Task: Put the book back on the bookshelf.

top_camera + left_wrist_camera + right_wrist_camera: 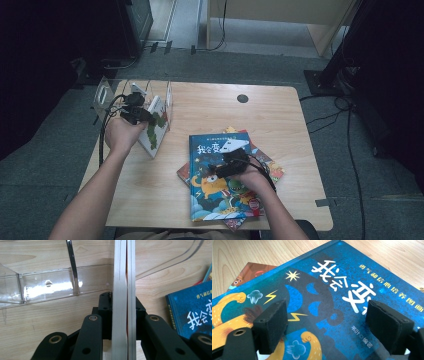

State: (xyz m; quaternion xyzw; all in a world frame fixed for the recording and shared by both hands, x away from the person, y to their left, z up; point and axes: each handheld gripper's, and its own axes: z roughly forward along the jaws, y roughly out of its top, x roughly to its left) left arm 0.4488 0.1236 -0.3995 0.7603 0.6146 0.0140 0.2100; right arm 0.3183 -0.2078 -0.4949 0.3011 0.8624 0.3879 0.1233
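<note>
Wooden counter (280,107) over grey floor | left claw (123,305) clamped on our upright book (152,127) at the clear rack (102,95), left edge | right claw (325,322) apart over blue book (332,290), front edge | risk: book snags the rack wall, tips.

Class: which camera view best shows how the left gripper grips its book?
The left gripper view: the left gripper has both jaws pressed on the upright book. The high view shows that book small, by the clear rack. The right gripper view faces the blue book.

floor: grey carpet (45,165) | wooden table (210,115) | cables (350,145) | surroundings dim
</note>
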